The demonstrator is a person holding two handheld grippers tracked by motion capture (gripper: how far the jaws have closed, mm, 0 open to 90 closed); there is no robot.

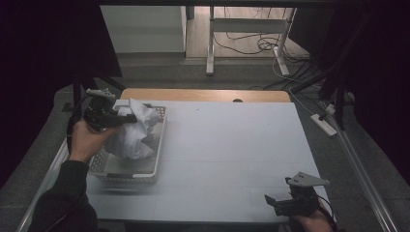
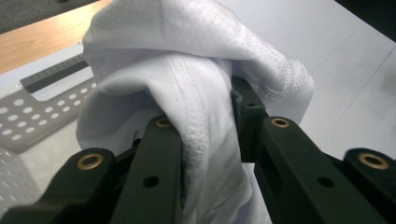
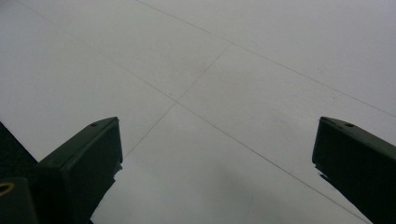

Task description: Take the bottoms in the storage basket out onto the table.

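Currently you are holding the white cloth [image 1: 137, 126] bunched over the white basket [image 1: 126, 170] at the table's left side, so it is showing no clean long axis; it is hanging as a crumpled lump, its bulk drooping down into the basket and its upper folds lying toward your left gripper [image 1: 126, 119]. That gripper is pointing roughly level toward the table's middle, and its jaws are clamping a fold of the cloth [image 2: 196, 107] between them.

Up close, the fabric is looking soft and thin, with a fine dotted mesh weave and a stitched seam running down the pinched fold. It may be a garment, though the folds are hiding its outline.

The basket is a shallow rectangular tray of pale plastic, its walls pierced with rows of round holes [image 2: 28, 116]. It is sitting on the smooth light grey table [image 1: 232, 145], with a wooden edge [image 1: 203, 94] beyond it.

Your right gripper [image 1: 279, 202] is sitting near the table's front right corner, jaws standing wide apart over bare tabletop [image 3: 210, 93], gripping nothing.
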